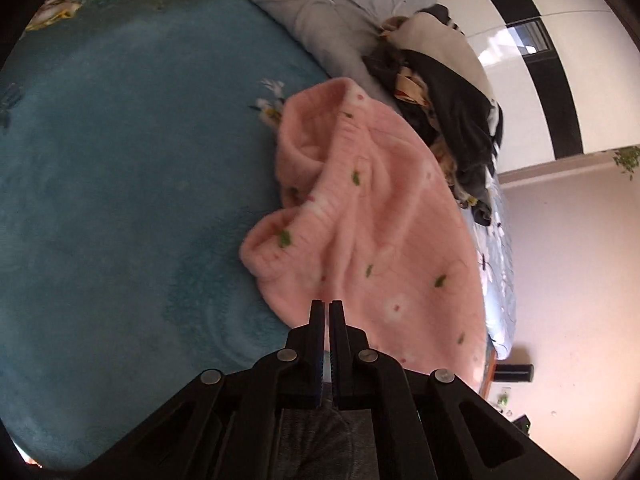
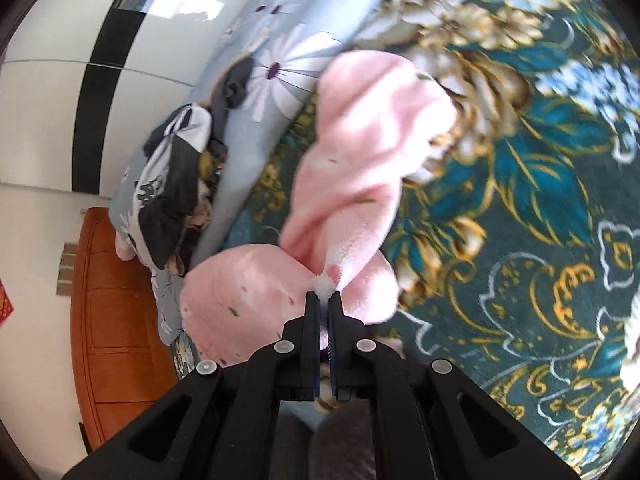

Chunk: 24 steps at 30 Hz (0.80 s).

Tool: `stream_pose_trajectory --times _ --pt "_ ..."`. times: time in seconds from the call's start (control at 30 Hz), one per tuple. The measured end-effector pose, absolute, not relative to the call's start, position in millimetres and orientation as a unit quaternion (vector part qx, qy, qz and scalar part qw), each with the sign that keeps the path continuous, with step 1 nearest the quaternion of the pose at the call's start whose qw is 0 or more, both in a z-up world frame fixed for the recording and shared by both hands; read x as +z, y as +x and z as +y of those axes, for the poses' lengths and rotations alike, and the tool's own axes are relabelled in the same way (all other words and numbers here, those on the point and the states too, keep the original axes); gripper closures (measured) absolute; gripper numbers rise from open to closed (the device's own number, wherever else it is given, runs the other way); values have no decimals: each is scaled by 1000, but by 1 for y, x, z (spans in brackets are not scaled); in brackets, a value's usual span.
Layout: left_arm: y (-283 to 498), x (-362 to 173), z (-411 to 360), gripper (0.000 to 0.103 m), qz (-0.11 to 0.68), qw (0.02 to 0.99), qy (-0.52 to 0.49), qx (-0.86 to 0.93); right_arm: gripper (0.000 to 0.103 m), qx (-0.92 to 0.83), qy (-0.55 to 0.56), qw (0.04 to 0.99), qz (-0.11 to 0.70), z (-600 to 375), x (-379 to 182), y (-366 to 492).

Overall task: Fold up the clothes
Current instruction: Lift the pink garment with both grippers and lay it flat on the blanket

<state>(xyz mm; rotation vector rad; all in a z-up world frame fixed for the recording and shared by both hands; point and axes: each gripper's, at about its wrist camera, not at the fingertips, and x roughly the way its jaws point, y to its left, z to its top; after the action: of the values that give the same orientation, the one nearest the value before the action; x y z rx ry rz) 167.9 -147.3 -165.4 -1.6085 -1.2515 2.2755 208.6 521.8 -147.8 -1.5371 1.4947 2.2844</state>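
Pink garment edge pinched – teal blanket open left.

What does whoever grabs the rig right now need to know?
Left gripper: shut on the pink fleece garment at its near edge.
Right gripper: shut on the same garment, pinching a white-trimmed edge.
Garment is bunched and partly lifted over the teal floral blanket; no neat fold visible.
Pile of other clothes waits beside the quilt.
Left: spread, fold, then the pile.
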Motion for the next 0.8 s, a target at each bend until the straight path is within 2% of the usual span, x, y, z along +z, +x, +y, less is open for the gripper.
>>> stream_pose_trajectory --times 0.1,0.13,0.17,0.2,0.37,0.53,0.63,0.67,0.8 --pt "164 -182 -155 93 -415 19 -534 736 100 727 -488 10 483 527 -154 224" --pt "159 -190 -155 77 -414 16 -540 732 100 728 -486 10 484 527 -153 224" --pt "155 -198 -156 56 -414 12 -545 729 100 728 -485 10 484 526 -153 224" --pt "153 -208 -159 51 -414 6 -553 723 100 731 -484 10 482 525 -151 222" --pt "145 -233 -154 46 -413 9 -570 710 100 738 -481 7 474 523 -144 219" --pt "138 -250 -146 49 -408 11 -575 709 100 738 -485 8 469 519 -141 219" --pt "135 -253 -144 86 -414 10 -572 708 99 736 -488 9 468 516 -142 220" --pt "135 -248 -144 89 -413 7 -565 714 99 736 -490 9 468 515 -142 220" --pt "145 -217 -165 91 -437 -6 -514 738 98 733 -495 10 466 511 -143 221"
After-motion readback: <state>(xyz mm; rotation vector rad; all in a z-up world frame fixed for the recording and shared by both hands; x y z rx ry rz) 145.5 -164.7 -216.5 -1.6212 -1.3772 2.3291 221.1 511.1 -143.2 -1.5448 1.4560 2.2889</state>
